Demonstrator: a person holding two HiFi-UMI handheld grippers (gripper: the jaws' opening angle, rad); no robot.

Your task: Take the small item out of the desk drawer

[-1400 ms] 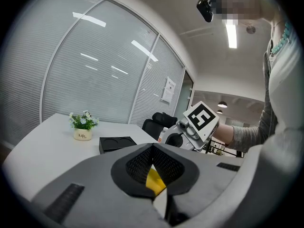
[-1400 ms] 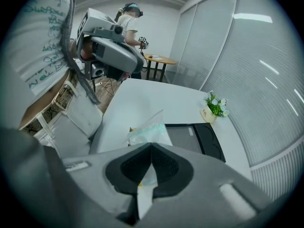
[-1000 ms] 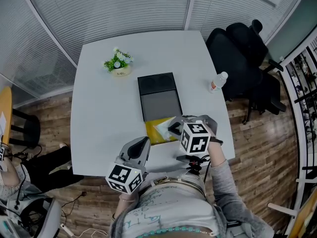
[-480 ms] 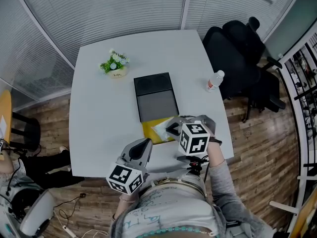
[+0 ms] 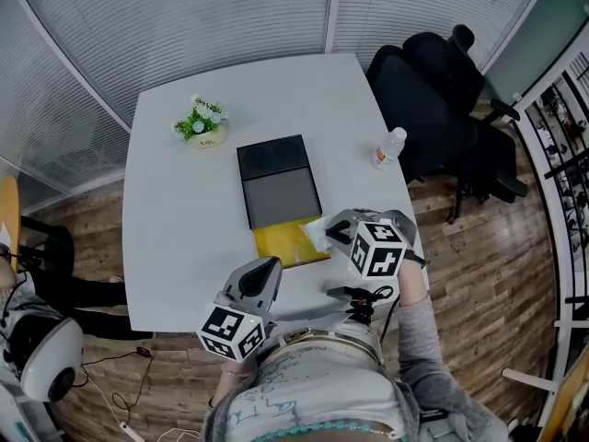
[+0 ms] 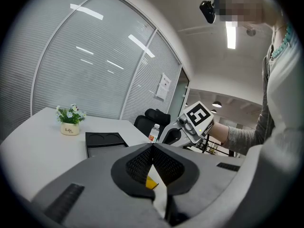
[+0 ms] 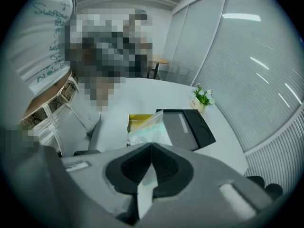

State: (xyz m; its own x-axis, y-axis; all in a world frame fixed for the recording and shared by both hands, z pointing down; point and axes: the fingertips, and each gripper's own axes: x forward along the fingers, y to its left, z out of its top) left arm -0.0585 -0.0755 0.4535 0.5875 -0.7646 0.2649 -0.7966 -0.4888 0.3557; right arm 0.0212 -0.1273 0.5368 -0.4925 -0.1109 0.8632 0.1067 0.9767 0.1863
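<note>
From overhead, I am keeping the right gripper (image 5: pixel 329 234) clamped on the bag (image 5: pixel 313 232) at the right edge of the open yellow drawer (image 5: pixel 281 247), while the left gripper (image 5: pixel 269 263) is hovering at the table's (image 5: pixel 175 201) near edge. Along the left jaws, I am seeing them pressed together, empty. Along the right jaws, the pads are pinching the clear bag's edge, with the drawer just beyond.

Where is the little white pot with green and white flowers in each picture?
Head view: the little white pot of flowers sits upper left.
Left gripper view: pot at far left, just below mid-height.
Right gripper view: pot right of middle, small.
Shared landmark: the flat black box near it.
</note>
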